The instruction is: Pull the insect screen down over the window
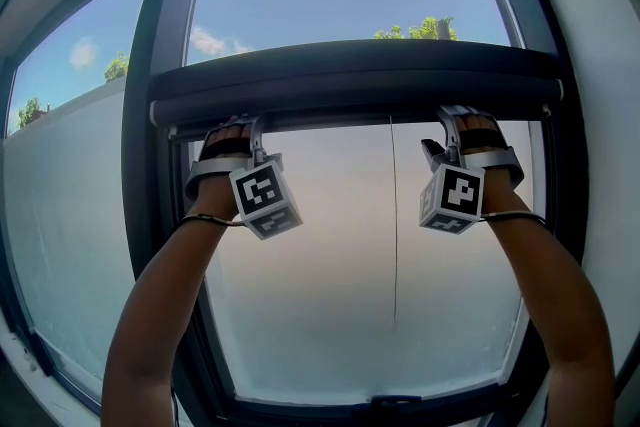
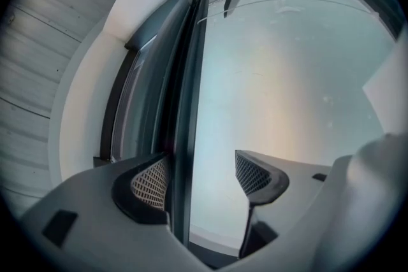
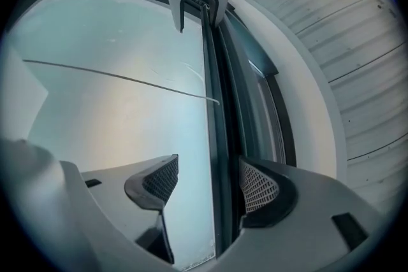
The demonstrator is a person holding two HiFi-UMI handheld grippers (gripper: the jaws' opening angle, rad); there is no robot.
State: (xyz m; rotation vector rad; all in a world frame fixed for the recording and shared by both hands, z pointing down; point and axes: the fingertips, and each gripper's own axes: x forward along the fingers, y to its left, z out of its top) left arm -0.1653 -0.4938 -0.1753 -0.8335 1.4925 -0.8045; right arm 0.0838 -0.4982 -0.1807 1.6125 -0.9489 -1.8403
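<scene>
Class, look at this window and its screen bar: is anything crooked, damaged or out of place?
Nothing stands out. The screen bar lies level across the window frame, and the thin cord hangs straight below it.

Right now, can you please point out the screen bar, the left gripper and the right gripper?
screen bar [image 1: 350,80], head view, middle of its dark front.
left gripper [image 2: 201,176], left gripper view, midway between its fingers.
right gripper [image 3: 209,183], right gripper view, midway between its fingers.
</scene>
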